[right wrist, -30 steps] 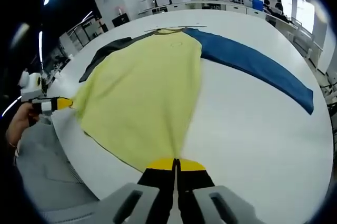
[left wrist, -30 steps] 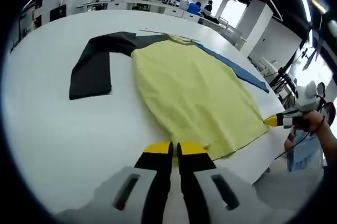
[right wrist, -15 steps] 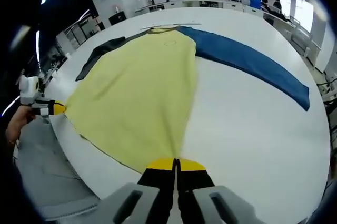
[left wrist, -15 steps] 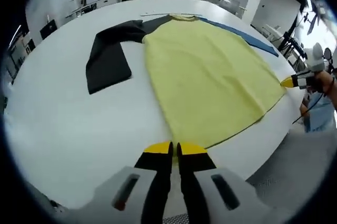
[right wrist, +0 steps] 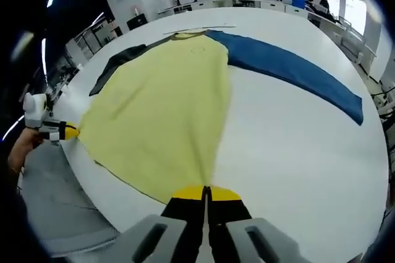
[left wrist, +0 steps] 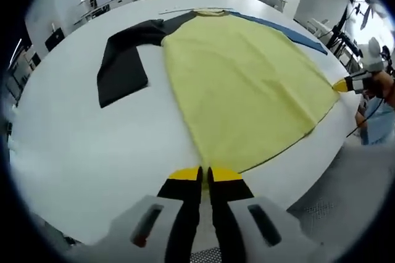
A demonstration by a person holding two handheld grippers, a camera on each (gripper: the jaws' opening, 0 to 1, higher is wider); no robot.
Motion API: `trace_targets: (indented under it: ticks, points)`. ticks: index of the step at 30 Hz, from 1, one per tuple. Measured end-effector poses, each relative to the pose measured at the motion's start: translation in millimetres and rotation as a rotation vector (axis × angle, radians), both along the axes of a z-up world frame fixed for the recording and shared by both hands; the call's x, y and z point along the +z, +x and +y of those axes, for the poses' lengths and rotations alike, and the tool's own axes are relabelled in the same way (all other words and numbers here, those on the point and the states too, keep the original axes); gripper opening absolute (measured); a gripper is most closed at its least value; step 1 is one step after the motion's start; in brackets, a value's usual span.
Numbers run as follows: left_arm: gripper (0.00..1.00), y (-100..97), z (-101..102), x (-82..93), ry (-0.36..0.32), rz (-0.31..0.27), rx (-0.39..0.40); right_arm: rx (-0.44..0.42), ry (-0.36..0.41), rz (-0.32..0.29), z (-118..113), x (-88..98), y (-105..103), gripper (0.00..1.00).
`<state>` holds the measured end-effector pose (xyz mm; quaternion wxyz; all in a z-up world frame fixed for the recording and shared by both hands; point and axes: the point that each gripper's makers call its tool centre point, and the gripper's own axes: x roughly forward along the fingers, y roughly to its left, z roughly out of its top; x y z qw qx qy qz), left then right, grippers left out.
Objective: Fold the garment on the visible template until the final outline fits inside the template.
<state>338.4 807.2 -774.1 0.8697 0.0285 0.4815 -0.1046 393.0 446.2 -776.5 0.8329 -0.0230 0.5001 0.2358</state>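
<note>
A yellow garment (left wrist: 241, 84) with one black sleeve (left wrist: 120, 65) and one blue sleeve (right wrist: 290, 68) lies spread flat on a white table (right wrist: 296, 146). Each hem corner is pinched: the left gripper (left wrist: 204, 175) and right gripper (right wrist: 205, 192) are both clamped on the fabric, held low at the table's near edge. Since a second ago, the hem is stretched straighter. No template outline is discernible.

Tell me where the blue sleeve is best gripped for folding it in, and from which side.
Grip the blue sleeve at its free cuff end, coming from the bare white table beside it. It lies flat and straight away from the yellow body, so the cuff probably lifts most easily.
</note>
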Motion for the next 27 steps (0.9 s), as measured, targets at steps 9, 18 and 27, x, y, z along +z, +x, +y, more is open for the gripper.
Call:
trace_targets:
  ticks: [9,18,27]
  points:
    - [0.01,0.4,4.5,0.2,0.013,-0.011,0.012,0.026,-0.021,-0.01,-1.2,-0.2,-0.5,0.0]
    - [0.03,0.5,6.7,-0.7,-0.045,-0.008,0.091,0.033,-0.006,-0.007,0.9,-1.2,-1.1,0.0]
    - [0.43,13.8,0.5,20.4,-0.106,-0.151,0.125,-0.033,0.061,-0.055,-5.1,12.7,7.8,0.44]
